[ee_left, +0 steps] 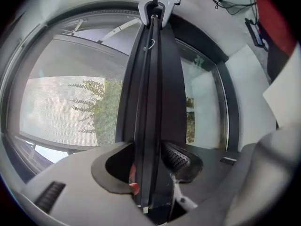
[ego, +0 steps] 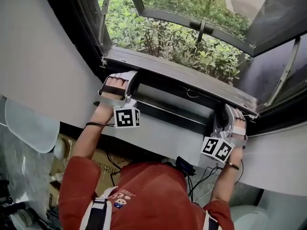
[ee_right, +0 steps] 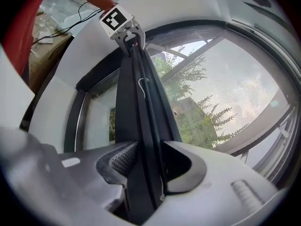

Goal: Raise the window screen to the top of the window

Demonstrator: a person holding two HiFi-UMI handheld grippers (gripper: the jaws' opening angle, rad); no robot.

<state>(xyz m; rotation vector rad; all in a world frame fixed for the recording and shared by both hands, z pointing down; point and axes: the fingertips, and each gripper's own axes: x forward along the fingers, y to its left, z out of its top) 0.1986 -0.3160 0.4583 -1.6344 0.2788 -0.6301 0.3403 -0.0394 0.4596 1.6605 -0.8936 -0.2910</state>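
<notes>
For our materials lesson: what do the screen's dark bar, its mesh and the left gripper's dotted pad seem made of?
Bar: probably metal, matt black, straight ridged profile. Mesh: fine woven fibre or wire; trees show through. Pad: likely rubber, black, dimpled surface.

Reaching up and forward with left arm [ego: 92, 132] and right arm [ego: 224, 182], red sleeves [ego: 144, 190] at the shoulders. Holding left claw [ee_left: 149, 161] and right claw [ee_right: 146, 161] well apart, each with jaws spread wide, pads pressing nothing.

Jaws of the right gripper [ee_right: 145, 166] stand apart around the screen bar [ee_right: 139, 112].
</notes>
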